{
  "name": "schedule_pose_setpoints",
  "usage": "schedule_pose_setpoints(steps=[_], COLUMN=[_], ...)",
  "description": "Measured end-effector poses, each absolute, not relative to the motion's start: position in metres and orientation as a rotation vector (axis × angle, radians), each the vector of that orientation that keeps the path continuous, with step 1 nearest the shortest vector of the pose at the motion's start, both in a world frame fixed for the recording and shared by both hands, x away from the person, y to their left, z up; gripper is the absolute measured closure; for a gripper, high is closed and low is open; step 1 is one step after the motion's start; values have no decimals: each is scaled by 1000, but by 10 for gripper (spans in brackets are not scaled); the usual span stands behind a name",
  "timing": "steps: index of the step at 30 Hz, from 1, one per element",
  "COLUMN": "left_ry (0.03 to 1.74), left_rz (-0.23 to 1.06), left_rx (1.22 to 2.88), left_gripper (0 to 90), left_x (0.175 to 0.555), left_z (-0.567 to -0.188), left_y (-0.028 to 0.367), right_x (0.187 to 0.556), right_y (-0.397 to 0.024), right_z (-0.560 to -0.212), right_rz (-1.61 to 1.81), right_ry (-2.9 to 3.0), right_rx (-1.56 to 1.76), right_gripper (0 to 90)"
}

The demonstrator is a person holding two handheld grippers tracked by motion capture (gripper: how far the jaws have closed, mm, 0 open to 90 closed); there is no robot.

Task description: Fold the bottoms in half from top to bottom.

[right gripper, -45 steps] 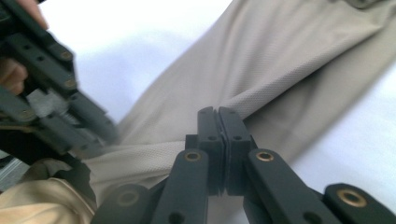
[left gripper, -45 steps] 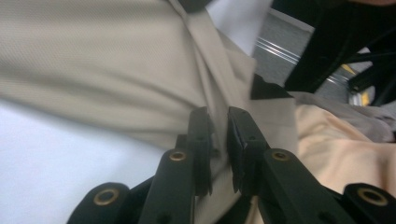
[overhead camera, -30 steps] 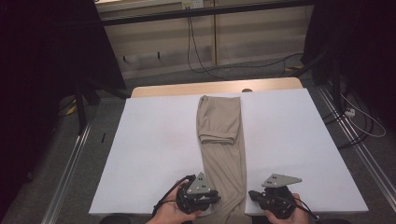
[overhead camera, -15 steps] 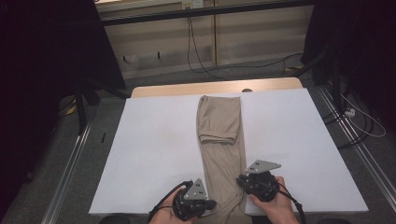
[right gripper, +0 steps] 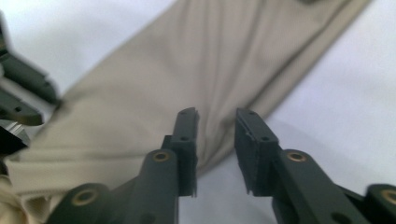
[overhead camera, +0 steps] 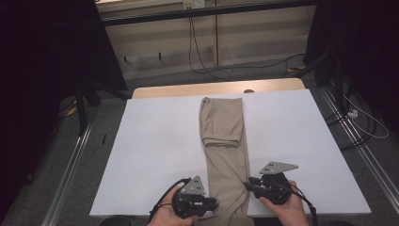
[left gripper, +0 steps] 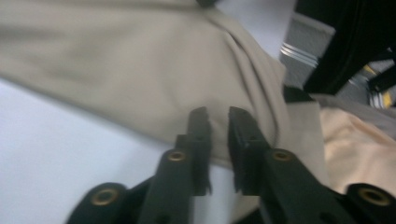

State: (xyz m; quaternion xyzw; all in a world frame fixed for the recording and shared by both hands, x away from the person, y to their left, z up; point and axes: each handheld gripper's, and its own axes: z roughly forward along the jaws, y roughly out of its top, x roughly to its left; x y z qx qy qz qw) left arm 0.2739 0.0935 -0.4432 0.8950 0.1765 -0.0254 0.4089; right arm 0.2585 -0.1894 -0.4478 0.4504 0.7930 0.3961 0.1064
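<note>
One folded beige cloth garment [overhead camera: 225, 150], two black two-jaw grippers flanking its near end.

The garment is lying lengthwise down the middle of the white table cover [overhead camera: 150, 155]. Left gripper [overhead camera: 215, 203] and right gripper [overhead camera: 245, 185], at the frame's bottom, have just been parting their jaws: narrow gaps, nothing pinched. Cables are trailing across the grey floor [overhead camera: 263, 68] beyond.

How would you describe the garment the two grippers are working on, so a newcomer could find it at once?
Start at the white table in the middle of the room. Down its centre, from the far edge to the near one, lies a long, narrow strip of cloth: the beige trousers, folded lengthwise. They are the one tan thing on the white, with a cross fold partway along.
</note>
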Motion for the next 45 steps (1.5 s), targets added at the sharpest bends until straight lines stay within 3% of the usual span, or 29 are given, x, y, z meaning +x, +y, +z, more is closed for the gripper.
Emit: schedule_pose_setpoints(steps=[4, 5, 6, 8, 10, 15, 27, 31, 36, 41, 44, 45], left_ry=[508, 514, 532, 562, 571, 647, 710, 711, 716, 719, 698, 709], left_rz=[9, 40, 70, 111, 111, 222, 333, 372, 322, 346, 366, 346], left_rx=[2224, 2222, 2222, 2203, 2188, 2147, 2099, 2140, 2168, 2148, 2170, 2158], left_gripper=[588, 509, 509, 424, 414, 252, 185, 208, 230, 450, 593, 604], left_x=[293, 297, 302, 312, 322, 350, 426, 443, 453, 458, 463, 465], left_z=[-440, -440, -440, -440, -440, -438, -438, -445, -448, -443, -443, -445], left_y=[99, 100, 101, 103, 104, 105, 89, 82, 79, 75, 71, 72], right_x=[271, 280, 280, 290, 300, 327, 394, 403, 410, 413, 413, 413], right_y=[-191, -192, -192, -193, -193, -191, -189, -184, -175, -170, -170, -170], right_z=[-444, -444, -444, -444, -440, -432, -426, -431, -441, -450, -451, -451], right_rz=[1213, 1215, 1215, 1226, 1239, 1241, 1234, 1215, 1184, 1130, 1115, 1116], right_ry=[2349, 2349, 2349, 2360, 2340, 2317, 2254, 2279, 2309, 2338, 2342, 2341], right_rx=[1286, 1280, 1280, 1255, 1240, 1178, 1133, 1111, 1061, 1036, 1036, 1035], right_gripper=[558, 505, 505, 480, 477, 466, 505, 526, 528, 487, 511, 534])
